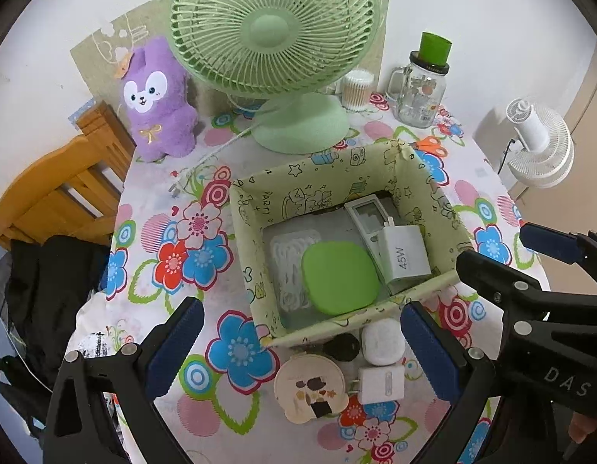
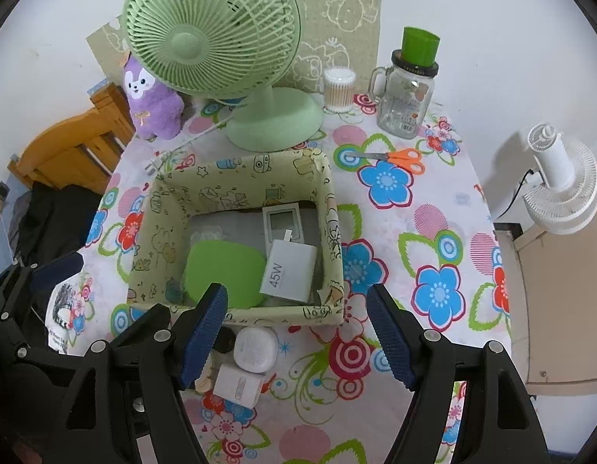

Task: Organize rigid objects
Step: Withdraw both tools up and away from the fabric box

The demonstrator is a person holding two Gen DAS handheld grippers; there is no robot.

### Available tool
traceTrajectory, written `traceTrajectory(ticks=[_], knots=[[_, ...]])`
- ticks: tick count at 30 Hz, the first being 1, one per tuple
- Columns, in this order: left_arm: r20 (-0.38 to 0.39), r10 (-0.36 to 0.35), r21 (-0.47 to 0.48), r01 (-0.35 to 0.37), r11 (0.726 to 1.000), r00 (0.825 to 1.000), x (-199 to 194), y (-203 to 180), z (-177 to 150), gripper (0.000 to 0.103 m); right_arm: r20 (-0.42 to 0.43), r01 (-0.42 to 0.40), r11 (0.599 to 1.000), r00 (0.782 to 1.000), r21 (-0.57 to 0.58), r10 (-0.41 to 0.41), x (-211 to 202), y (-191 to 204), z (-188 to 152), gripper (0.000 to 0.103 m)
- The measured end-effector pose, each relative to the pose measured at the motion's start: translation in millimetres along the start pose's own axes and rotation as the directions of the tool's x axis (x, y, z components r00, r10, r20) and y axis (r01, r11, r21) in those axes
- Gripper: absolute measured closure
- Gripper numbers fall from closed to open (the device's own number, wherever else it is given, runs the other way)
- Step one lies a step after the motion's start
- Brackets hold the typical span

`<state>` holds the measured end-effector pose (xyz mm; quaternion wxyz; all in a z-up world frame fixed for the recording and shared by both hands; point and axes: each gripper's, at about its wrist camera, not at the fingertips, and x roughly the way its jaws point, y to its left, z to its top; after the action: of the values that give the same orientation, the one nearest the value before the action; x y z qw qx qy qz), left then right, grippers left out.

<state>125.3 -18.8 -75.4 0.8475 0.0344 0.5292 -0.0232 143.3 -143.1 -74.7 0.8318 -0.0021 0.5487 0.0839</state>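
Green fabric box (image 2: 236,185) w/ 45W charger (image 2: 288,276), green lid (image 2: 221,270)

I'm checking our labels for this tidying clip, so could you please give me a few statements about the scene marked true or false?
1. The 45W charger lies inside the fabric box. True.
2. The scissors are in the box. False: they lie on the tablecloth, right of it.
3. The right gripper holds the green lid. False: its jaws are open and empty.
4. A white earbud case sits outside the box. True.
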Motion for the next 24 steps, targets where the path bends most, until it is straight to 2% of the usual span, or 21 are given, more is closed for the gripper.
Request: traceTrajectory(ticks=[24], knots=[[0.041,-0.062,0.023,0.061,0.998,0.997,-39,8,-37,0.0,0.055,0.03,0.999,0.998,0.027,-0.031,-47,21,-43,0.018]])
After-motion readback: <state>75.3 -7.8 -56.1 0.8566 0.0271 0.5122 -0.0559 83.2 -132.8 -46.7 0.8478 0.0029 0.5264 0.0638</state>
